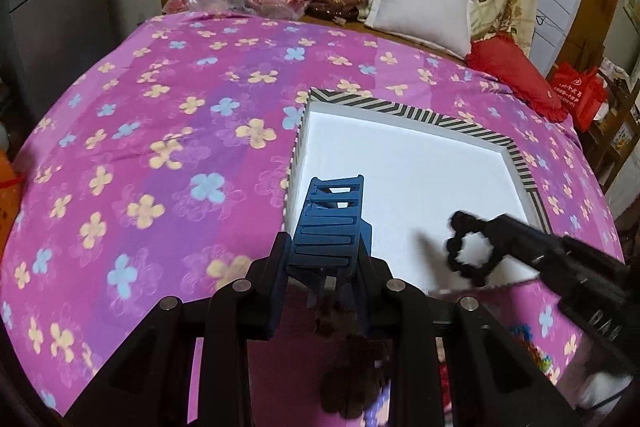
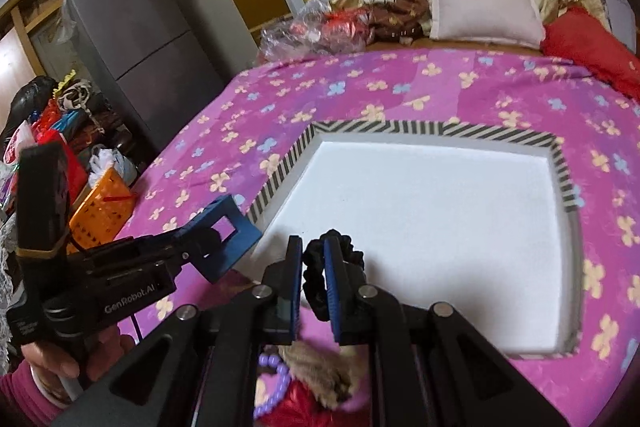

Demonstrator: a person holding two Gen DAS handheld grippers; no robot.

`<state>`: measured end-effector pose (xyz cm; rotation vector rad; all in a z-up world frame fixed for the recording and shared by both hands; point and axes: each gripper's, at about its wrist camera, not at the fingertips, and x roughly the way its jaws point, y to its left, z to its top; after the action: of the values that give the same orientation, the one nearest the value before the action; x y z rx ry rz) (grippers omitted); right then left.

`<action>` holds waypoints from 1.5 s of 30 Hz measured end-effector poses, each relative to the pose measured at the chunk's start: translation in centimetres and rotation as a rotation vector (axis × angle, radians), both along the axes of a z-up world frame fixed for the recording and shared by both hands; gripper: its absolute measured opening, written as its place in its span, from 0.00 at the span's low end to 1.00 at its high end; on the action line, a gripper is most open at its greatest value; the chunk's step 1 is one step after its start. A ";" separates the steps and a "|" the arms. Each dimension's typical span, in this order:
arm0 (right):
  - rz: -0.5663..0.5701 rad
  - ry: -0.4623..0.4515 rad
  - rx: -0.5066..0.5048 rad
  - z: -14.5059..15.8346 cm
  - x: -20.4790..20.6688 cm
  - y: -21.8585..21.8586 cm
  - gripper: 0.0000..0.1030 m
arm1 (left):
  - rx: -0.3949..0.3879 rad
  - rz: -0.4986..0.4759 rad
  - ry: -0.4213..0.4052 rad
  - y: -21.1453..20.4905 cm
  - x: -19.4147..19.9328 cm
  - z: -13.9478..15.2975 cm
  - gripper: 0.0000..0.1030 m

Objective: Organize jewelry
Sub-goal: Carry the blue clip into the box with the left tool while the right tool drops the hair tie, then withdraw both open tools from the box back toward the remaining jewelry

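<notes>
Scrunchie (image 2: 320,277) in black sits clamped in the right gripper (image 2: 313,279) fingers, over the white tray's (image 2: 440,223) 6 o'clock edge. Left gripper (image 1: 334,223) at 9 o'clock, fingers pressed together, holding nothing.

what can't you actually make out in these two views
- Left wrist view: the black ruffled scrunchie is motion-blurred; the right gripper's grip on it is unclear.
- Left wrist view: the left gripper fingers overlap, so any gap is hidden.
- Right wrist view: the purple bead bracelet and brown furry item lie behind the right gripper linkage, cut off.
- Both views: the near edge of the white striped-rim tray is covered.
</notes>
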<state>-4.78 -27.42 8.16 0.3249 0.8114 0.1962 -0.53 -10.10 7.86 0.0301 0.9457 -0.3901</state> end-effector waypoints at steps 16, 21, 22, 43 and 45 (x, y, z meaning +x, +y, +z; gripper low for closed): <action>-0.018 0.114 0.132 -4.6 1.0 -0.4 0.36 | 0.061 0.020 0.021 -0.3 1.3 -2.3 0.32; -0.035 0.080 0.127 -3.2 -1.6 -1.4 0.45 | 0.042 0.013 0.021 0.8 -0.5 -1.4 0.40; -0.039 0.076 0.119 -2.9 -2.4 -1.4 0.46 | 0.040 0.014 0.014 1.0 -1.0 -1.2 0.42; -0.074 -0.035 -0.122 0.9 -13.5 0.3 0.63 | 0.018 -0.019 -0.056 2.4 -11.3 1.2 0.43; -0.077 -0.042 -0.140 1.1 -14.2 0.4 0.63 | 0.022 -0.023 -0.064 2.3 -11.9 1.4 0.43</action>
<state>-18.94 -27.05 9.27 0.2191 0.7656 0.0739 -12.39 -7.82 9.23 0.0735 0.8873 -0.3978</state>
